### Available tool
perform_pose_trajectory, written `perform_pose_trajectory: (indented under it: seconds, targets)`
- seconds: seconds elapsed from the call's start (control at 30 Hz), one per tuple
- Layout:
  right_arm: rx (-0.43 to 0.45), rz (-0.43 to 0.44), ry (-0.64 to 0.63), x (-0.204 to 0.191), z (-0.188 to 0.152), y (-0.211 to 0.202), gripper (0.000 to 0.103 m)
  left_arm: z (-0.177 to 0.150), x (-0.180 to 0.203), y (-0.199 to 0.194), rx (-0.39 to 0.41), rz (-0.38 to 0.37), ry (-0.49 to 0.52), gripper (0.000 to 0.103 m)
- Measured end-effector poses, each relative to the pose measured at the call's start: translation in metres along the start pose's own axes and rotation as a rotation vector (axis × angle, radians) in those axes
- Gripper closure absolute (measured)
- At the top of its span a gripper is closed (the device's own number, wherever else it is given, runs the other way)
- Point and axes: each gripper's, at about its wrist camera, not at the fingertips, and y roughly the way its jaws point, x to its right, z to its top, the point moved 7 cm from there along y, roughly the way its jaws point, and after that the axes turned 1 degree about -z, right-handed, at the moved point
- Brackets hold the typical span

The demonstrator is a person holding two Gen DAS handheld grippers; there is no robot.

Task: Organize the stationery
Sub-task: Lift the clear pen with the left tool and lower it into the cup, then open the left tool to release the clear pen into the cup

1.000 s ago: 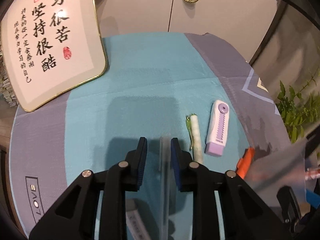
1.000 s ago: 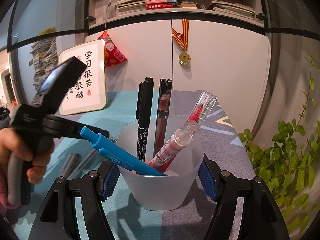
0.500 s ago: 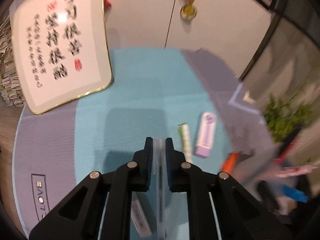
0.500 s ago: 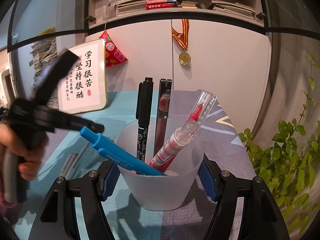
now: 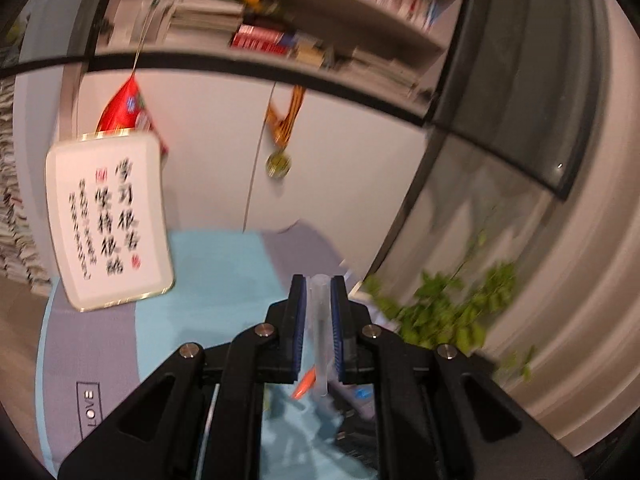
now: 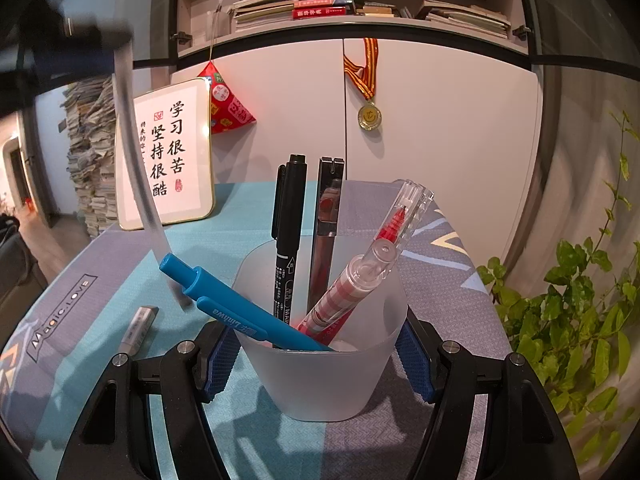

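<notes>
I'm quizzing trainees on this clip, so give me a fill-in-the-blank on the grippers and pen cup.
The right gripper is shut on the frosted ___.
The left gripper is shut on a clear ___.
The pen leaning over the rim is ___.
The marker standing upright is ___.

cup; ruler; blue; black

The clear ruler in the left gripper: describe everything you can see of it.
The clear ruler is a thin, frosted, see-through plastic strip; any markings are too blurred to read. The left gripper is shut on it, blue pads pressing both faces near one end. In the right wrist view it hangs lifted off the mat, steeply slanted, its free end down by the blue pen; contact there is unclear.
</notes>
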Motion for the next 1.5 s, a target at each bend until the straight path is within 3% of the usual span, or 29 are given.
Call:
perform_pose_trajectory:
  seconds: [0.27, 0.73, 1.03, 1.27, 1.3, 1.4, 1.5]
  targets:
    - [0.0, 0.0, 0.0, -0.001, 0.0, 0.0, 0.032, 0.008, 0.025, 0.001, 0.086, -0.081, -0.019, 0.093]
    - [0.0, 0.0, 0.0, -0.001, 0.0, 0.0, 0.032, -0.016, 0.033, 0.042, 0.107, -0.044, 0.055, 0.093]
    - [0.0, 0.0, 0.0, -0.001, 0.001, 0.0, 0.032, -0.047, 0.036, 0.074, 0.015, -0.038, 0.137, 0.093]
    - [-0.001, -0.003, -0.006, -0.003, 0.0, 0.0, 0.032, -0.055, 0.026, 0.079, -0.051, -0.073, 0.094, 0.092]
    - [-0.001, 0.0, -0.003, -0.002, -0.001, 0.0, 0.032, -0.055, 0.026, 0.078, -0.056, -0.077, 0.093, 0.091]
    - [-0.001, 0.001, -0.002, -0.001, -0.001, 0.0, 0.032, -0.052, 0.025, 0.075, -0.057, -0.086, 0.077, 0.074]
    - [-0.002, 0.001, -0.002, 0.0, -0.001, 0.0, 0.032, -0.045, 0.017, 0.064, -0.024, -0.068, 0.059, 0.072]
